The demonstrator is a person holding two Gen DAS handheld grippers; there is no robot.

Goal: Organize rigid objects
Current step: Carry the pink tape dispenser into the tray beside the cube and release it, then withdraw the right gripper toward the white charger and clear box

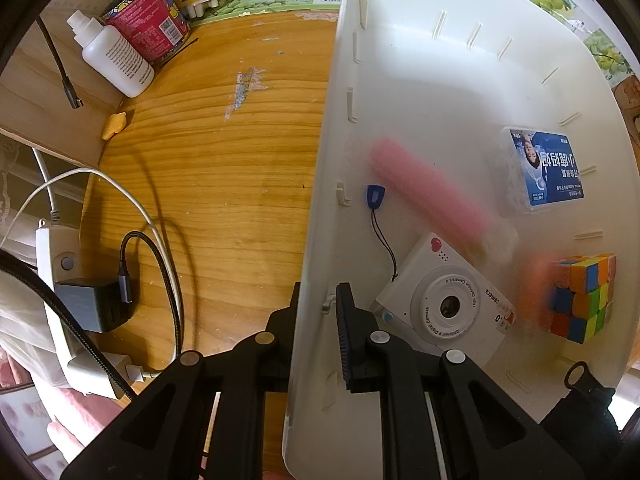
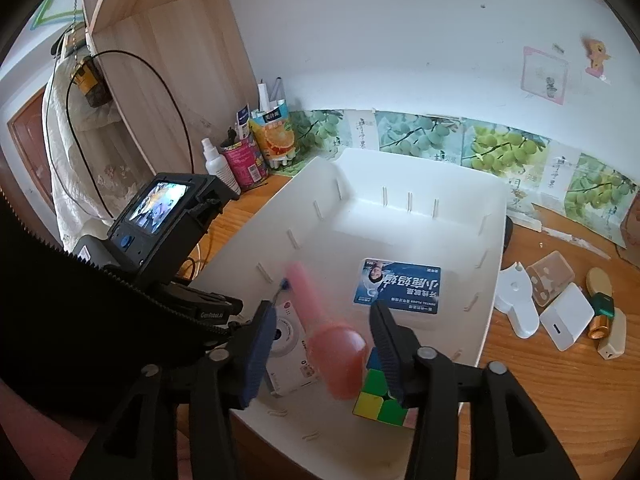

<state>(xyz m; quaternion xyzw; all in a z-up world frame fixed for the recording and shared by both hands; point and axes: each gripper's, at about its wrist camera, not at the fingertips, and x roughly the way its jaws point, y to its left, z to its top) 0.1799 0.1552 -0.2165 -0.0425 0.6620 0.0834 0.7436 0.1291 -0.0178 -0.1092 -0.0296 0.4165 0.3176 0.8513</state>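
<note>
On the wooden desk [image 1: 224, 168] stands a large white plastic bin [image 2: 404, 184], and almost all the task's things lie inside it. The biggest of them is a white children's camera [image 1: 444, 304], resting flat on the bin floor near the left wall, with a thin black strap and a blue tag [image 1: 375, 196] reaching away from it. Beside it, toward the right wall, lies a clear box with a blue label [image 1: 548, 168], and near the camera's other side sits a colourful puzzle cube [image 1: 580, 296]. A pink object [image 2: 328, 332], long and rounded at one end, appears blurred above the bin floor, between the camera and the cube; I cannot tell if it touches anything.

The left gripper [image 1: 316, 316] has its jaws closed on the left wall of the bin, one finger outside and one inside. The right gripper [image 2: 324, 352] has its jaws wide apart over the bin; the pink object shows between the fingers, but they do not press it.

Outside the bin, on its right side, wait several small things: a white holder [image 2: 516, 300], a white square charger [image 2: 566, 322], a clear box [image 2: 550, 276] and a battery [image 2: 600, 320]. At the far left corner of the desk stand a white spray bottle [image 1: 112, 58], a red can [image 1: 148, 20] and an orange juice carton [image 2: 274, 138]. A power strip with a black adapter [image 1: 94, 304] and cables lies by the desk's left edge.
</note>
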